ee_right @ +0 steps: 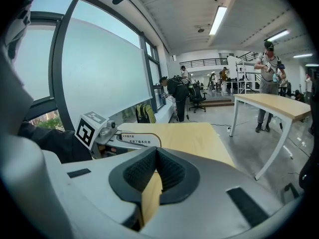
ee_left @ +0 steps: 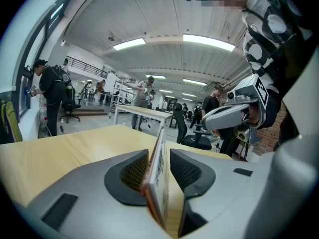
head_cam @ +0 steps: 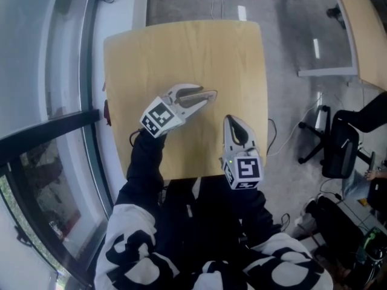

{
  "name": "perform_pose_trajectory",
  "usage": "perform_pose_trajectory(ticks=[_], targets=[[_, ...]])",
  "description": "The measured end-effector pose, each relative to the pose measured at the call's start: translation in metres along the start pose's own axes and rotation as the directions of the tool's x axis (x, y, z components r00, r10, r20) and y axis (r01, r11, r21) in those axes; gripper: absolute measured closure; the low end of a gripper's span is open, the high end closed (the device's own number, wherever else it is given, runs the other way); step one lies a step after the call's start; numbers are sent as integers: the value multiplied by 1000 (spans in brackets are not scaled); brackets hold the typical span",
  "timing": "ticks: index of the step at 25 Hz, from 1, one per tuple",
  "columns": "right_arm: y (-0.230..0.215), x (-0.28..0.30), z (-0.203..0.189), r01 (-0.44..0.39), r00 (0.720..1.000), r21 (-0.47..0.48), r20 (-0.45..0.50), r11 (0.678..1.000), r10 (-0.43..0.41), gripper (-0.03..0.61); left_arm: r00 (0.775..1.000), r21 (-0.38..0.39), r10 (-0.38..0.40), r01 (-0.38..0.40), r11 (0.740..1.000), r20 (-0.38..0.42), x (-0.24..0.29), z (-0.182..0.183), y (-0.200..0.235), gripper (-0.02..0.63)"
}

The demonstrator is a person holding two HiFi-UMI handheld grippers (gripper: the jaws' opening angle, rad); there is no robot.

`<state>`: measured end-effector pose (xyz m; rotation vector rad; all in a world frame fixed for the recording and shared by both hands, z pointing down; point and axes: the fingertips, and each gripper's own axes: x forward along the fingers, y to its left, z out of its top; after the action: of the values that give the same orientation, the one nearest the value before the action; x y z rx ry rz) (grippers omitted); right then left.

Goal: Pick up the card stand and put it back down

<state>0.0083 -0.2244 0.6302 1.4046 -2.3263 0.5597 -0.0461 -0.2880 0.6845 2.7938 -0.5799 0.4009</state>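
Observation:
The card stand, a thin upright card with print on its face, stands edge-on between the two pads of my left gripper, which press on it from both sides. From the right gripper view its printed face shows sideways in those jaws. It is over the middle of the wooden table; I cannot tell whether it touches the top. My right gripper rests to the right of it, nearer the front edge, pointing away from me, its jaws shut with nothing between them.
The table is small, with floor beyond its right and far edges. A black office chair stands to the right, and a second table at the top right. A window wall runs along the left. People stand far off in the room.

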Motion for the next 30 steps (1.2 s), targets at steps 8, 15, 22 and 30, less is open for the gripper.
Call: perform_pose_trajectory(ticks=[8,15,22,30], targets=[[1,-10,9,1,1000,-8,20,1000,-1,557,1000,-36,5,-5,999,-12,7,-6,-10,573],[11,-28,34,11,998,-24,61,1000,-10,557,997,-55,-6,2,998,-76,6,-17,-30,589],[25,-50,62,-4,993,-67,115,998,11,557,997,-86,24,-31,996,-80,-22,1,-54,591],[53,-86,91,-44,985,-124,159,991,64,557,991,-129,103,-114,985,-88,-76,47,-85,591]])
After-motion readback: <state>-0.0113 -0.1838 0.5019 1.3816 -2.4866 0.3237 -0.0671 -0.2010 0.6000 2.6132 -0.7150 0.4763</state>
